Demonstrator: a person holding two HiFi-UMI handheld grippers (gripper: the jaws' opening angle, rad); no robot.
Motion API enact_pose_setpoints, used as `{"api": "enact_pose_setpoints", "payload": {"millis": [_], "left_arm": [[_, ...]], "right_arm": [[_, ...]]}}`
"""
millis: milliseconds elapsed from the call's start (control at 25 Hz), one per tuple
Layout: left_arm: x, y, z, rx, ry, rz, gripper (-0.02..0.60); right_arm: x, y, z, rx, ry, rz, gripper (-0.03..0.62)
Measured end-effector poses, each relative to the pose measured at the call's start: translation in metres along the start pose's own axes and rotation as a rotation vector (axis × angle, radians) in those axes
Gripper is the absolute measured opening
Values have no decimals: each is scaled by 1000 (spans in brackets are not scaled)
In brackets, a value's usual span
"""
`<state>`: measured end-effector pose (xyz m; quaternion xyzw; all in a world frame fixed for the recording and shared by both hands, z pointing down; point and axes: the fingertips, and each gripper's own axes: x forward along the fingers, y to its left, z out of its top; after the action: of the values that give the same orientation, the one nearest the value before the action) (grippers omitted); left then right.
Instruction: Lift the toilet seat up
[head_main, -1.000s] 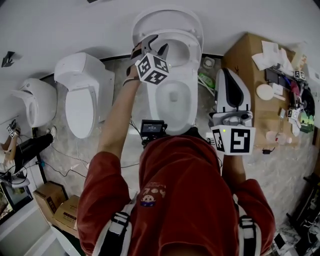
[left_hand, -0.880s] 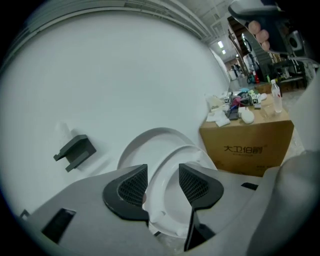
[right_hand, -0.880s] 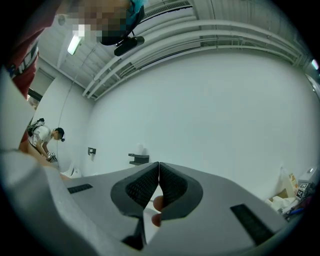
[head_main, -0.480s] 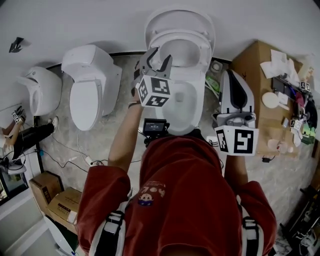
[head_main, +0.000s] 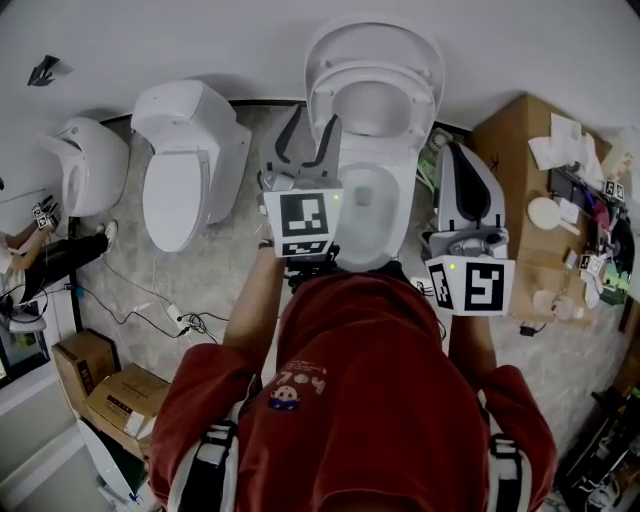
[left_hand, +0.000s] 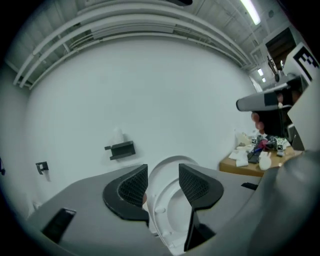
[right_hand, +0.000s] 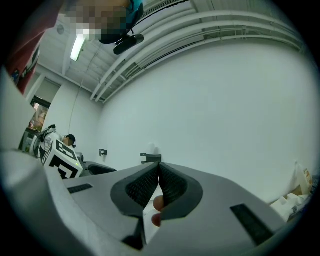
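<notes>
The toilet seat (head_main: 372, 74) stood upright against the lid, straight ahead of the left gripper (head_main: 311, 125) and well clear of its tips. In the left gripper view the seat's underside (left_hand: 159, 197) showed through the gap between the jaws, which were spread and touched nothing. A second earlier that gripper had been up at the seat's left rim with the seat only part-raised. Since then it had drawn back toward the person and rolled level, its jaws no wider than before, leaving the seat to stand by itself. I judged the lift done, as long as the seat did not tip forward. The open bowl (head_main: 365, 215) lay below and to the right of the left gripper. The right gripper (right_hand: 159, 170) hung beside the bowl, its jaws pressed together on nothing.
</notes>
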<state>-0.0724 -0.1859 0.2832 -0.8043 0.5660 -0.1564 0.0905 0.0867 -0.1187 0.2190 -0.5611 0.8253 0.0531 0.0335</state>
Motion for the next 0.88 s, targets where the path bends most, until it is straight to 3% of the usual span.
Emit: {"api": "enact_pose_setpoints", "payload": {"millis": [200, 320, 600, 880], "left_arm": [[-29, 11, 26, -50, -83, 53, 199], [-43, 14, 41, -121, -150, 92, 199], [-70, 26, 38, -222, -158, 147, 186], [-80, 27, 34, -214, -168, 160, 149]], "right_arm": [[4, 12, 3, 8, 1, 30, 14], [4, 16, 3, 9, 2, 43, 14], [2, 11, 0, 3, 10, 29, 14], [0, 12, -5, -1, 14, 23, 14]]}}
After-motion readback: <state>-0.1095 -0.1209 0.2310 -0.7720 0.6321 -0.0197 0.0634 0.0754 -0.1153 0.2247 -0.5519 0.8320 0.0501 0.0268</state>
